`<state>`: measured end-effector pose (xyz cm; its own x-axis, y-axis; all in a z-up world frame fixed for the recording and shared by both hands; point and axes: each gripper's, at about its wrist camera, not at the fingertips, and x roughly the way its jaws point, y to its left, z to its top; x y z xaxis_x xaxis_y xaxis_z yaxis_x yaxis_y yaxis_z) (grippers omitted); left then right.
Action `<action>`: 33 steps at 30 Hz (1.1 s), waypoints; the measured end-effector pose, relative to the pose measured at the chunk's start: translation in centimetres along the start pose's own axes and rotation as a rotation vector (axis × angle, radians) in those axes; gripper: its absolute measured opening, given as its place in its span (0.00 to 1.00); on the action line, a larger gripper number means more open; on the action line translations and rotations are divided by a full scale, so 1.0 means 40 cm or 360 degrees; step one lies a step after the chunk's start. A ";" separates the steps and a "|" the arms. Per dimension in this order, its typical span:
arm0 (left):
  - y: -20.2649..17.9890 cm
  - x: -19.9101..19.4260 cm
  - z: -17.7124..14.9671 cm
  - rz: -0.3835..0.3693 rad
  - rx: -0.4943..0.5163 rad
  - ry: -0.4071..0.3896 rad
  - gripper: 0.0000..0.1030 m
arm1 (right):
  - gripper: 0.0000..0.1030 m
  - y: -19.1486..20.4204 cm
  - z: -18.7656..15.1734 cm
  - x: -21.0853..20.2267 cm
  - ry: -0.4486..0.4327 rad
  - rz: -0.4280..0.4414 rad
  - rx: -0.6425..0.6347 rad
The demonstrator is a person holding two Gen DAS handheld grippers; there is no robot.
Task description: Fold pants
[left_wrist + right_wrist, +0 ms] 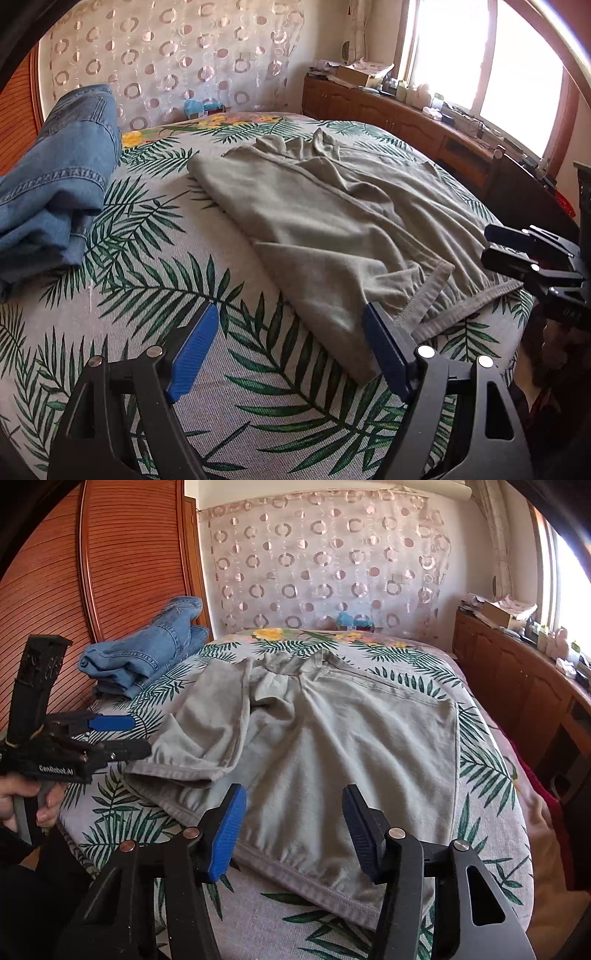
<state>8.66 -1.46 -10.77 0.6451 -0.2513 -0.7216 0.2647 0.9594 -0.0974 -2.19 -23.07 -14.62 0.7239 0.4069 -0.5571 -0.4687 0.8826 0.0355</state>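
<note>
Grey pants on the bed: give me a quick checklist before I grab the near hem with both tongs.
1. Left tongs open and empty: ok.
2. Right tongs open, nothing pinched: ok.
3. Grey pants laid flat: not ok, one leg is folded over and the waist end is bunched.
4. Near hem visible and unobstructed: ok.
5. Folded jeans apart from the pants: ok.
6. Left tongs lined up on the hem: cannot tell; they sit at the cuff corner, contact unclear.
</note>
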 end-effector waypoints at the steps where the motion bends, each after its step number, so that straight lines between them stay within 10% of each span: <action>1: 0.000 0.002 -0.006 -0.0005 -0.0005 0.0006 0.78 | 0.51 0.005 0.005 0.003 -0.0002 0.0010 -0.0007; 27: -0.002 -0.007 -0.019 -0.0015 -0.0007 -0.0055 0.78 | 0.39 0.064 0.049 0.195 0.0208 0.0276 0.0040; 33: 0.002 -0.009 -0.019 -0.0023 -0.0022 -0.0065 0.78 | 0.17 0.057 0.057 0.209 0.0204 0.0315 0.0051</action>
<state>7.91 -1.18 -11.04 0.6701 -0.2702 -0.6913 0.2647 0.9572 -0.1175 3.93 -17.11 -17.30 0.5484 0.5413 -0.6374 -0.5775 0.7964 0.1795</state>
